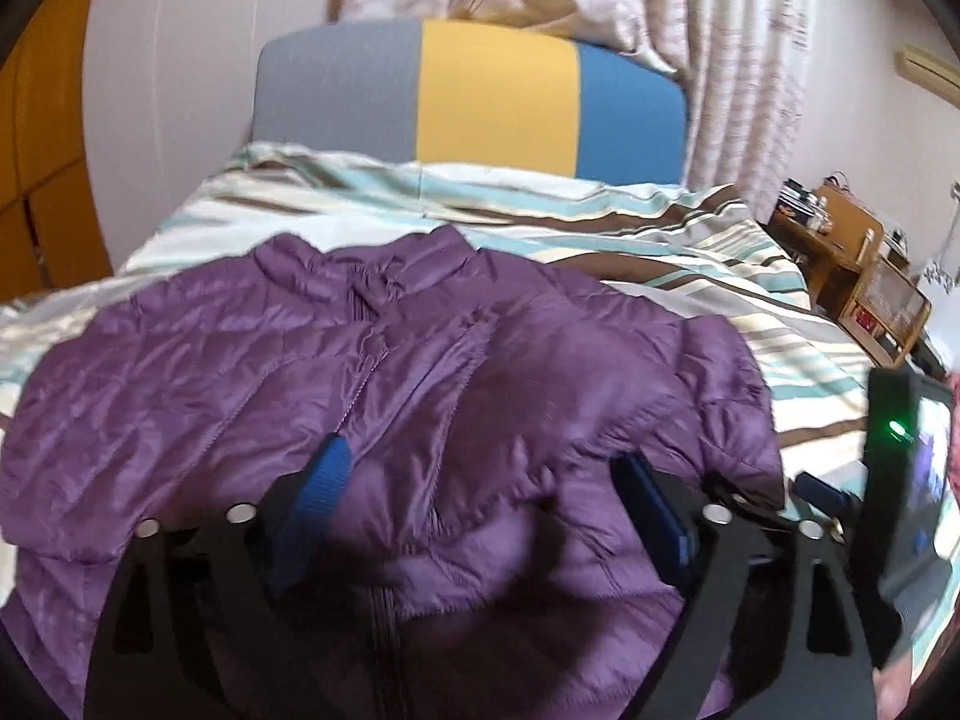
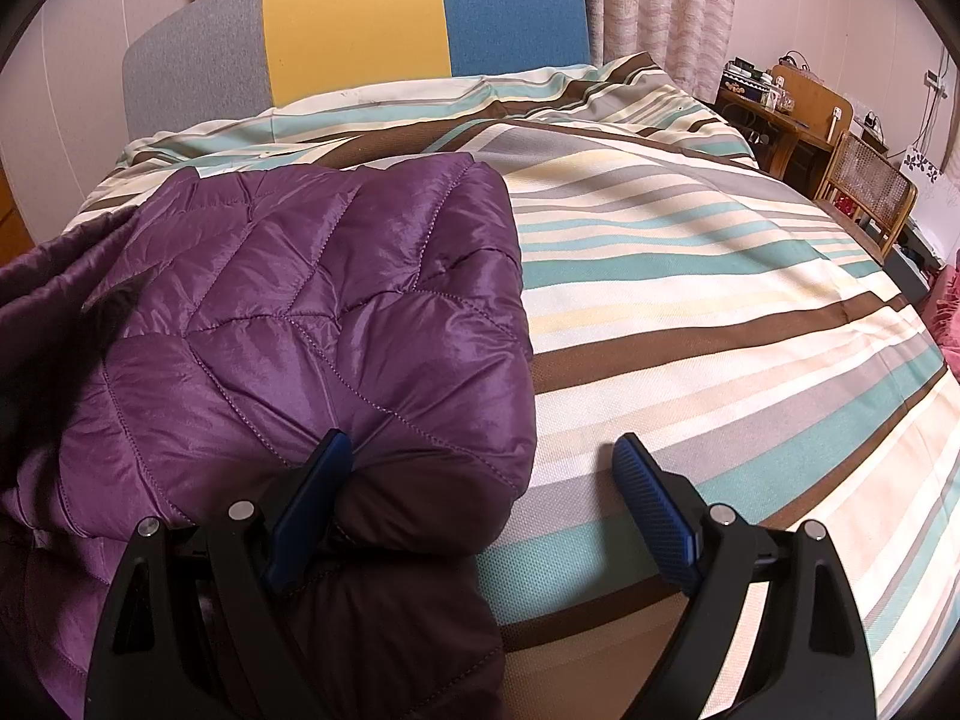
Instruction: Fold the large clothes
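The left gripper (image 1: 480,468) hovers with its jaws spread wide and empty over the purple quilted jacket (image 1: 372,372), while the right gripper (image 2: 483,459), likewise released, straddles the jacket's folded edge on the striped bedspread (image 2: 720,312) below a grey, yellow and blue headboard (image 2: 354,24).

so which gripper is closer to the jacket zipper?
Left. The left gripper hangs open right over the zipper. The right gripper is open at the jacket's outer edge.
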The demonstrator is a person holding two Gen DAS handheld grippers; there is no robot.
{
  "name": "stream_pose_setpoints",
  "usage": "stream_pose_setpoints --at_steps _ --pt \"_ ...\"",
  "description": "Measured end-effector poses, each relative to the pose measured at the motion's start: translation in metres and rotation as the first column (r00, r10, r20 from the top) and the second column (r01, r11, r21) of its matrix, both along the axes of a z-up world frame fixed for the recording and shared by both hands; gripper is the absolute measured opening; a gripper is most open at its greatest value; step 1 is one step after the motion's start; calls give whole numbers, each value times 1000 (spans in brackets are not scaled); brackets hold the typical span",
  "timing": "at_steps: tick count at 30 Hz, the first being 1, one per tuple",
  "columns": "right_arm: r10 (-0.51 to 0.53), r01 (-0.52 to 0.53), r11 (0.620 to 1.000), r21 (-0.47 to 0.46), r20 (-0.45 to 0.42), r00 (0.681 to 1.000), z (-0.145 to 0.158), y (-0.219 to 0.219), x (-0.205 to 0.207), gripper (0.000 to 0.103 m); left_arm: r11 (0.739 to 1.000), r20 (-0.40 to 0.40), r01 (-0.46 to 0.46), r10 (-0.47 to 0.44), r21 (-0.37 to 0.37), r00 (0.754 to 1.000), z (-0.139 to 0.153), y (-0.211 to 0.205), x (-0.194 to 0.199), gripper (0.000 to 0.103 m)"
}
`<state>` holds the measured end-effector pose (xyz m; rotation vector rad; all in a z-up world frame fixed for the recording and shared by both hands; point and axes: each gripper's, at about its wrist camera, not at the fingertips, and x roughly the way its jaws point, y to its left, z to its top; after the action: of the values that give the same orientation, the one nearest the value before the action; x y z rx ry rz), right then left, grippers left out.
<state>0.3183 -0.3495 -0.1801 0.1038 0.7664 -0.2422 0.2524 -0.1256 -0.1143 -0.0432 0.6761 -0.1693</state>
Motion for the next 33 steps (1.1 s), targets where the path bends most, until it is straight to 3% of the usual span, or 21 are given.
stream_pose_setpoints --at_steps 5,11,16,18,20,22,26,29,33 --pt "0 0 1000 0 0 1000 0 0 0 89 1000 17 5 -4 -28 1000 6 17 -25 90" --pt "12 -12 1000 -3 52 999 9 2 -8 89 984 3 -161 162 -81 987 10 83 -37 90" --pt "131 -115 988 -103 163 978 48 38 -23 93 927 -40 -372 370 -52 928 3 156 -27 90" --pt "190 -173 979 -104 192 963 62 59 -22 94 899 -79 -429 423 -89 903 -3 179 -21 90" --pt "255 -234 965 -121 192 948 73 87 -12 94 880 -106 -459 448 -126 888 -8 193 -20 90" --pt "301 -279 950 -139 175 938 76 111 1 94 877 -113 -458 445 -144 888 -14 196 -21 90" --pt "338 -312 930 -196 114 934 63 143 34 94 882 -98 -449 439 -143 893 -19 195 -23 90" --pt "270 -250 925 -287 35 962 34 138 55 93 874 -103 -448 436 -187 894 -23 200 -26 90" --pt "233 -223 944 -242 15 972 11 119 66 93 864 -107 -448 435 -229 894 -22 205 -30 90"
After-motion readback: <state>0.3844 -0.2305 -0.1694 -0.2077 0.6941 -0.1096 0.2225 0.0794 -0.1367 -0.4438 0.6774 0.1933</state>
